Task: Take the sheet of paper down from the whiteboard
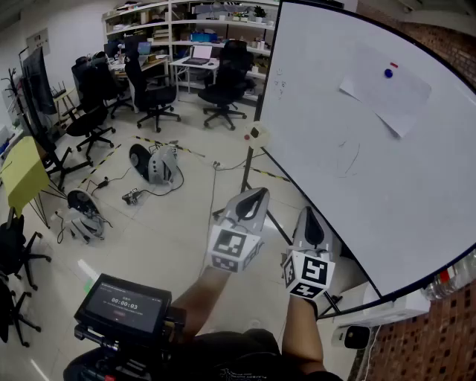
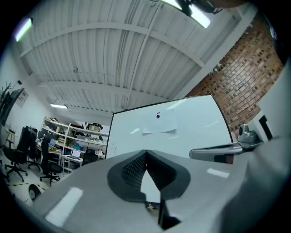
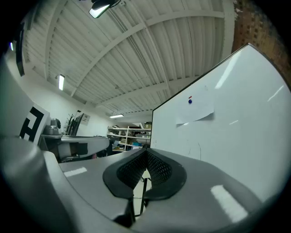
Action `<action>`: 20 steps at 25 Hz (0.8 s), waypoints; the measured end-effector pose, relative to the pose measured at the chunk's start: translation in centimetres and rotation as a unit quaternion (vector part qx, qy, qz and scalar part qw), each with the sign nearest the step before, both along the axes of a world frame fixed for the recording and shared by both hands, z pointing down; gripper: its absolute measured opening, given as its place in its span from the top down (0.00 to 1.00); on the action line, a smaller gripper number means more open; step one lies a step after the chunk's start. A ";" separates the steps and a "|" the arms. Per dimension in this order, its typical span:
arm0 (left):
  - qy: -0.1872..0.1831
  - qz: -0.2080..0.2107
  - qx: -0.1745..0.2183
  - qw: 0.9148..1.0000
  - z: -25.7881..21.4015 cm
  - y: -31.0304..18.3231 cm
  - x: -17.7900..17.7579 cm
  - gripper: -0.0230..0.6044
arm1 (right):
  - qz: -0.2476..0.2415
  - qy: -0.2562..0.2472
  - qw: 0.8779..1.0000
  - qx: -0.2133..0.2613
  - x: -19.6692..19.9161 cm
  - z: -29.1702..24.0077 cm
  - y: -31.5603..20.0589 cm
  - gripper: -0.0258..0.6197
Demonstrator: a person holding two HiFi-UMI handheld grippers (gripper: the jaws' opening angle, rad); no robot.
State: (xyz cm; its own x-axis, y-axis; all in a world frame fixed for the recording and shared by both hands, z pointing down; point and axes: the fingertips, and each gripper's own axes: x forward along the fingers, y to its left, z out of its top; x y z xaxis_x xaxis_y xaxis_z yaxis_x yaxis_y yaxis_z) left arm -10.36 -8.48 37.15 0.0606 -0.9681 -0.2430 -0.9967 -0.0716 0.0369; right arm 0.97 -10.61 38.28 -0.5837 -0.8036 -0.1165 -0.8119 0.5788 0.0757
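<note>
A white sheet of paper [image 1: 387, 93] hangs high on the whiteboard [image 1: 335, 171], pinned by a blue magnet [image 1: 388, 73] with a small red one beside it. The sheet's lower corner curls off the board. The left gripper view shows the paper [image 2: 159, 122] ahead and above, and the right gripper view has the paper [image 3: 196, 111] up to the right. My left gripper [image 1: 259, 196] and right gripper [image 1: 308, 216] are held low in front of the board, both shut and empty, well below the sheet.
The whiteboard stands on a wheeled frame with a tray [image 1: 394, 301] along its bottom edge. Several black office chairs [image 1: 152, 93], desks and shelves [image 1: 193, 22] fill the room behind. Helmets and cables [image 1: 149, 167] lie on the floor. A brick wall [image 1: 439, 335] is at right.
</note>
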 end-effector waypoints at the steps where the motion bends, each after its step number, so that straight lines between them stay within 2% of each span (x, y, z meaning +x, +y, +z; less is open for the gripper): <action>1: -0.002 0.000 0.001 1.000 -0.3 -0.1 -0.1 0.96 | 0.002 0.000 1.000 0.004 0.0 -0.3 0.0 0.94; 8: -0.013 0.010 0.016 1.000 -1.9 -1.5 0.5 0.96 | 0.018 -0.006 1.000 0.017 1.0 -2.1 -1.4 0.94; 12: -0.018 0.027 0.029 0.999 -1.8 -0.9 1.6 0.96 | 0.020 -0.019 0.999 0.024 1.4 -1.7 0.0 0.94; 14: -0.018 0.032 0.035 0.999 -2.5 -4.6 2.5 0.96 | 0.014 -0.032 0.999 0.031 1.9 -2.4 -3.1 0.94; 17: -0.018 0.039 0.047 0.998 -4.7 -14.2 4.3 0.96 | 0.014 -0.044 0.998 0.035 3.4 -3.2 -12.0 0.94; 20: -0.031 0.055 0.065 0.996 -6.6 -18.8 6.4 0.96 | 0.023 -0.051 0.997 0.043 5.1 -4.2 -16.1 0.94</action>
State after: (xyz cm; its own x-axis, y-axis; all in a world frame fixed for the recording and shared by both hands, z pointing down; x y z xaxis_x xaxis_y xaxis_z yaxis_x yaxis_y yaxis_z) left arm -3.97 -27.29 30.54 0.1830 -0.9157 -0.3577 -0.9827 -0.1804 -0.0411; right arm 6.05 -26.69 34.04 -0.5275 -0.8137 -0.2442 -0.8438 0.5353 0.0390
